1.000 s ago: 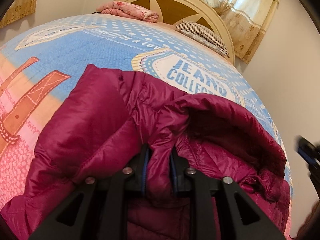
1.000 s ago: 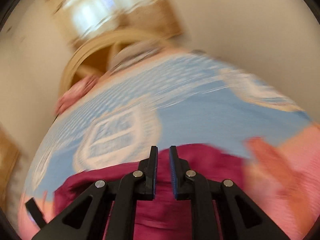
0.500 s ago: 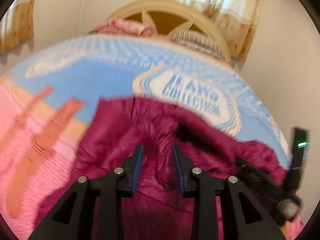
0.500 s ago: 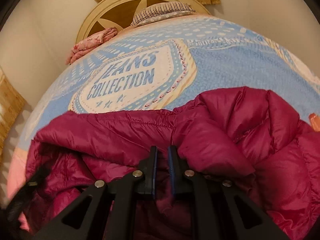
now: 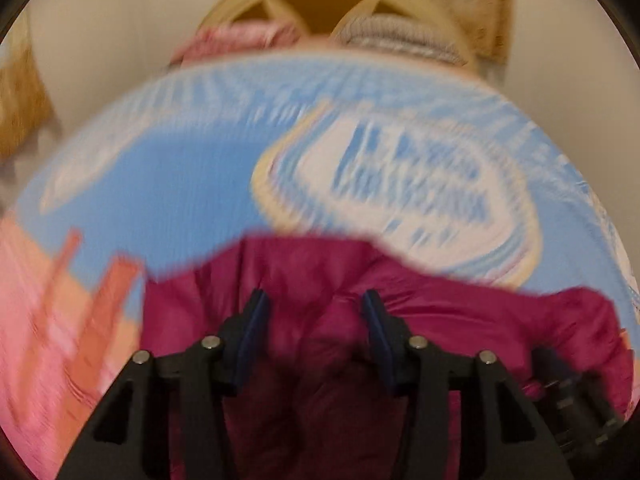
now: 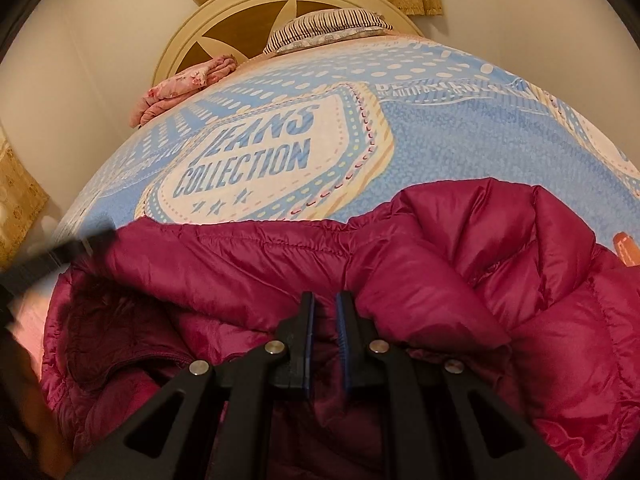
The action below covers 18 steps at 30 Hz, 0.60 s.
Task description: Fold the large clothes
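I find the magenta down jacket (image 6: 400,288) lying bunched on the bed, over the blue and pink bedspread (image 6: 460,128), its hood side toward my left. Only my right wrist view is sharp: it shows the "JEANS COLLECTION" print, a striped pillow (image 6: 328,28) and a folded pink blanket (image 6: 180,88) against the round headboard (image 6: 240,20). The left wrist view is motion-blurred; there the print is unreadable. It alone shows my right gripper's dark body at its right edge, detail not discernible.

My left gripper (image 5: 314,308) has its fingers spread wide over the jacket (image 5: 440,312), nothing between them. My right gripper (image 6: 323,312) has its fingers nearly pressed together, a narrow gap remaining; jacket fabric lies around the tips, but I cannot tell whether any is pinched.

Against a second ago: my left gripper then clamped a fold of the jacket and has since released it; my right view has steadied over the jacket
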Each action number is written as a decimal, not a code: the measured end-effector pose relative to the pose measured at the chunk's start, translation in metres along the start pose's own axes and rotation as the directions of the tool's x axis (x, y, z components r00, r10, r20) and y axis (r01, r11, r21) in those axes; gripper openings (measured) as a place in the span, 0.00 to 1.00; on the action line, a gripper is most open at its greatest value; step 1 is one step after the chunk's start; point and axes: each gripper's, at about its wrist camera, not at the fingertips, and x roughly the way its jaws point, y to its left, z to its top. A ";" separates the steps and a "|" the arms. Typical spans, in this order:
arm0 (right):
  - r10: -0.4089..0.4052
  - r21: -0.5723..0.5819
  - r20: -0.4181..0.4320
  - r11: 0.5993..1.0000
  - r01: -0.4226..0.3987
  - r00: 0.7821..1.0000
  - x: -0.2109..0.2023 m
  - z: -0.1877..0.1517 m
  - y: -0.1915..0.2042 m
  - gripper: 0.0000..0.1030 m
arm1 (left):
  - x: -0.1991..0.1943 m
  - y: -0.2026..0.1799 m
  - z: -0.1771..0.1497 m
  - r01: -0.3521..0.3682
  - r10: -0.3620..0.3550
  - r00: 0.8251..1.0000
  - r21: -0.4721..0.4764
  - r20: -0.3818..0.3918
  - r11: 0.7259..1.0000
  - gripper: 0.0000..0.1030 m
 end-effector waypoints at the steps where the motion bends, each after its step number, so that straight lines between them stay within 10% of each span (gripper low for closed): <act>1: 0.004 0.003 0.000 1.000 -0.004 1.000 0.000 0.000 -0.001 0.11 | 0.007 0.007 -0.009 0.028 -0.028 1.000 -0.020 -0.004 0.999 0.58; 9: 0.105 0.118 -0.005 0.988 -0.104 0.994 -0.019 0.011 -0.022 0.10 | 0.010 0.000 -0.018 -0.004 0.003 0.999 0.015 0.043 1.000 0.60; 18: -0.098 -0.049 -0.025 0.994 0.096 0.995 -0.012 0.009 -0.035 0.09 | 0.008 -0.003 -0.017 -0.001 0.000 0.999 0.013 0.046 1.000 0.61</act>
